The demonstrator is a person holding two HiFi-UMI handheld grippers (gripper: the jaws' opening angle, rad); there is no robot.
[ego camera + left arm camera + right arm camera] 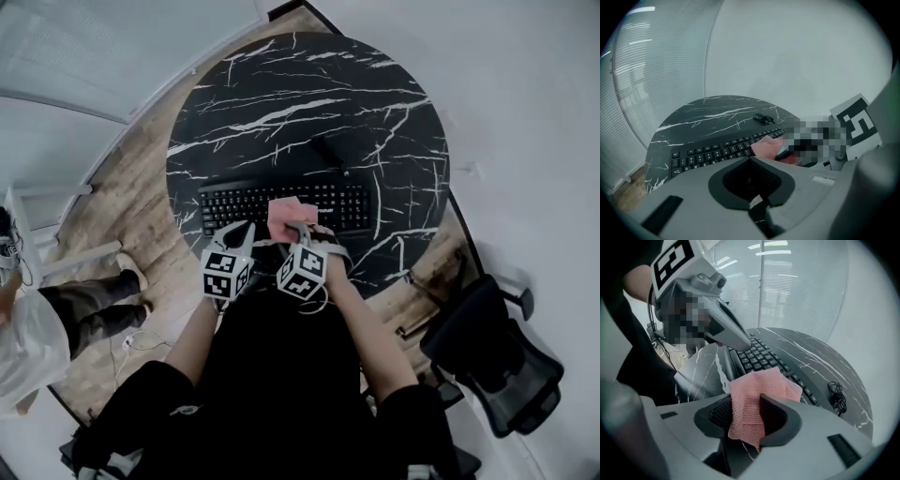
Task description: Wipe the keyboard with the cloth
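Note:
A black keyboard [281,202] lies across the near half of a round black marble table [309,103]. My right gripper [298,230] is shut on a pink cloth [291,216], which rests on the keys around the keyboard's middle. In the right gripper view the cloth [757,390] hangs bunched between the pads and spreads over the keyboard [761,357]. My left gripper [234,232] hovers just to its left over the keyboard's near edge, jaws together and holding nothing. In the left gripper view its tips [750,159] meet above the keyboard [712,152], with the cloth [764,146] to the right.
A coiled black cable [836,397] lies on the table beyond the keyboard. A black office chair [497,361] stands to the right of the table. A person [56,319] stands on the wooden floor at the left beside a white frame [37,234].

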